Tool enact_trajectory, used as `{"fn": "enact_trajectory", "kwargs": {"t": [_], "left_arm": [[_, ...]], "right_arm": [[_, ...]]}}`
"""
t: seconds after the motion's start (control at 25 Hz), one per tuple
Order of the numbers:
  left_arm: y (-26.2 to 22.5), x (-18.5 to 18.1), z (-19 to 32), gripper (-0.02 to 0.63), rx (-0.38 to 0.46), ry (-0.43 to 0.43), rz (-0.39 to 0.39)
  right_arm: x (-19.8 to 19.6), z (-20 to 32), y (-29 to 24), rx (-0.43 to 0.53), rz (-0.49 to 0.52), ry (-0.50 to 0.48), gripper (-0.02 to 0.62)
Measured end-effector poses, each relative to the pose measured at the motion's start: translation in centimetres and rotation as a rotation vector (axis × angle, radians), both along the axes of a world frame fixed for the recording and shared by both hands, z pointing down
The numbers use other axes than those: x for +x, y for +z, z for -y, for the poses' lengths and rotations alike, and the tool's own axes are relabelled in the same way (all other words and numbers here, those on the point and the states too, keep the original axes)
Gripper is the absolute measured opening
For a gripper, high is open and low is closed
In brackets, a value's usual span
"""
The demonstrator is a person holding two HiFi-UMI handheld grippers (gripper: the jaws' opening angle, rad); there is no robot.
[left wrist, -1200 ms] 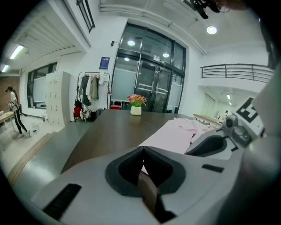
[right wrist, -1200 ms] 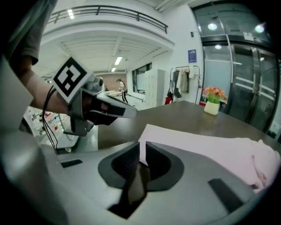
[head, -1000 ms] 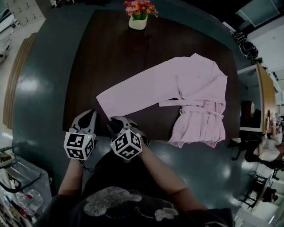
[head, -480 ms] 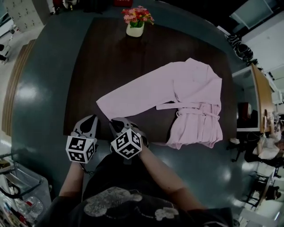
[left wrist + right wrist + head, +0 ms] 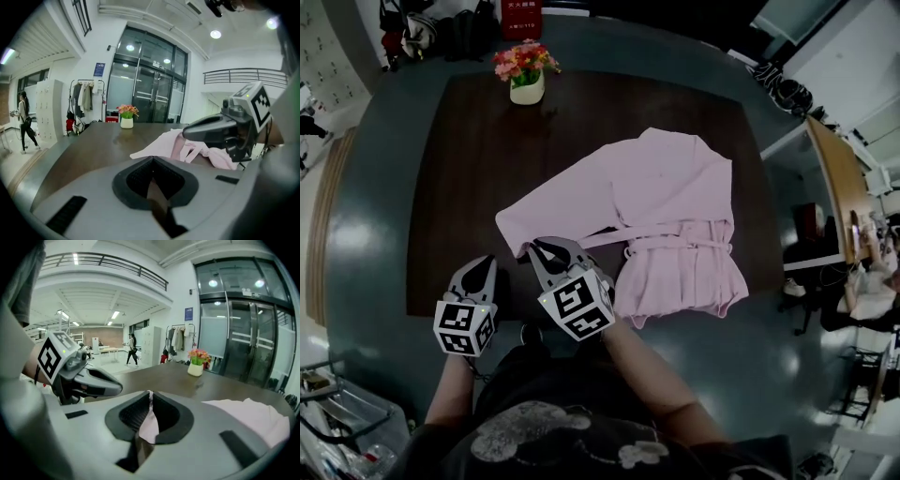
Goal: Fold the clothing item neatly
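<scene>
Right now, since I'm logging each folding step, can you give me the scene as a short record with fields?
Surface: dark brown wooden table
Garment: pale pink belted cloth garment, lying open, one long sleeve stretched toward the person
Also on table: white pot of flowers, near the far edge
Left gripper: shut, empty, beside the sleeve end
Right gripper: fingers have just been closing; now shut on the sleeve end, pink fabric between them
</scene>
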State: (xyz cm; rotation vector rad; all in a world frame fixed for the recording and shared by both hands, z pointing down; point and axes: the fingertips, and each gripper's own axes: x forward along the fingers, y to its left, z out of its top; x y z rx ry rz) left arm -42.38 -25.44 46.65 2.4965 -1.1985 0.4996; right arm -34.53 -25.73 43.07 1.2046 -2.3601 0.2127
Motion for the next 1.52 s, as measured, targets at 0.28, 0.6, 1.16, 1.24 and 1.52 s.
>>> {"fn": "enact_trajectory", "kwargs": {"t": [0.28,0.6,1.16,1.24,1.52], "left_arm": [[-2.1,9.3,0.2,0.011,0.027,0.045,-0.011],[-4.0,16.9,1.0,0.011,0.073,0.036,-0.008],[-3.6,21.8,2.5,0.011,0.059,0.024,-0.033],[-3.6,22.2,3.1,0.011,0.056,0.036,-0.052],[-3.6,24.7,5.1,0.011,0.067,0.103,-0.079]], "right_arm": [[14.2,2.9,-5.4,0.099,0.029,0.163,0.015],[30.0,2.9,-4.4,0.085,0.054,0.373,0.015],[34.4,2.4,-1.5,0.009,0.089,0.380,0.015],[35.0,2.7,-2.7,0.032,0.083,0.396,0.015],[40.6,3.9,-7.7,0.143,0.060,0.506,0.015]]}}
